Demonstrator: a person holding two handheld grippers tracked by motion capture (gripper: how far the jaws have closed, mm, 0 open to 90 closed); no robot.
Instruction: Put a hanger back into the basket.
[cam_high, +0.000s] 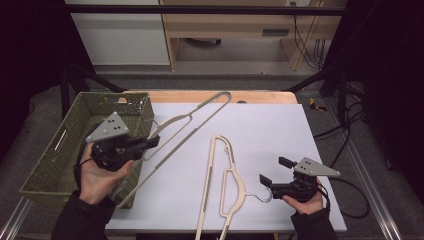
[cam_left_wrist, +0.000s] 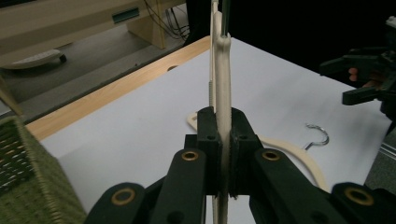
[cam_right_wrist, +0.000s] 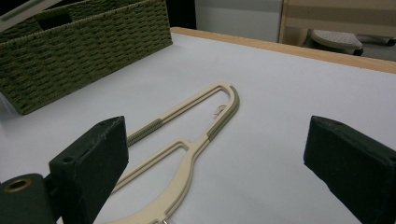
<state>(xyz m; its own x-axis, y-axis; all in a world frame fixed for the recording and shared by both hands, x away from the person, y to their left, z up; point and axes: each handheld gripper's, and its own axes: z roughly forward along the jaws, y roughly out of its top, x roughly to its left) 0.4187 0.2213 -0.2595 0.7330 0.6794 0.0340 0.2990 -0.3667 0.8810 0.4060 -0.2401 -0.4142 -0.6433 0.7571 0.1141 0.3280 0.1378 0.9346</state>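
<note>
Currently the left gripper (cam_high: 150, 142) has its jaws clamped on the neck of a cream hanger (cam_high: 192, 117), which is held off the worktop (cam_high: 280, 130) with its long loop slanting away toward the far edge. The likely step is transfer into the woven basket (cam_high: 65, 145) just beside the left hand.

Procedure, as judged:
- Keep the clamp firm at the neck; the left gripper view shows the hanger (cam_left_wrist: 223, 93) pinched squarely between the pads.
- Swing the long end over the near basket wall before lowering, since the loop could catch on the rim.
- Lay it lengthwise; the basket looks barely longer than the hanger.

The right gripper (cam_high: 272, 170) rests with jaws spread wide and nothing between them, near the metal hook (cam_high: 262, 196) of a second hanger (cam_high: 220, 180) lying flat on the worktop.

Basket contents: a thin wire piece seems to sit at the far inner corner; otherwise the visible interior shows no item.
</note>
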